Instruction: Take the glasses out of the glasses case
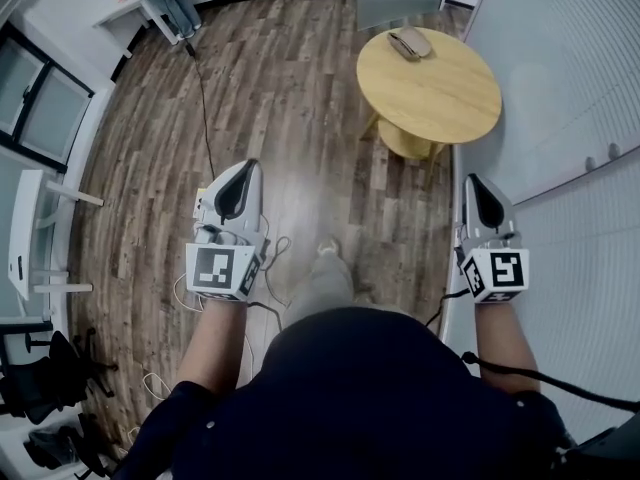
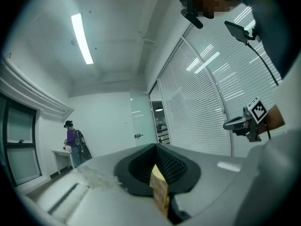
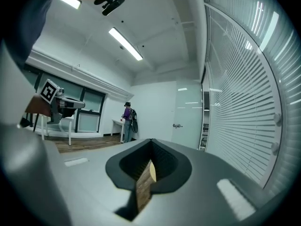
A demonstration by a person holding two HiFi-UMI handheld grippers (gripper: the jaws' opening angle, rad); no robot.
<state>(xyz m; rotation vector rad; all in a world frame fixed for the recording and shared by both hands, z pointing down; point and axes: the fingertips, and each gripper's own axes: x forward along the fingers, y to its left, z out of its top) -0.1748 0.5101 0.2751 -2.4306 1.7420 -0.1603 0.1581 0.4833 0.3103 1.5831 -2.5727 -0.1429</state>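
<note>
Glasses case [image 1: 408, 43] – seen lying on round table [image 1: 440, 98], well ahead of both tips | left gripper [image 1: 244, 173], right gripper [image 1: 481, 188] – jaws pressed together, empty, held level | likely because nothing is within reach

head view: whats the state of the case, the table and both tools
glasses case: lying on the table, looks closed, untouched
round table: upright, only the case on it
left tool: shut, empty, short of the table
right tool: shut, empty, short of the table
</note>
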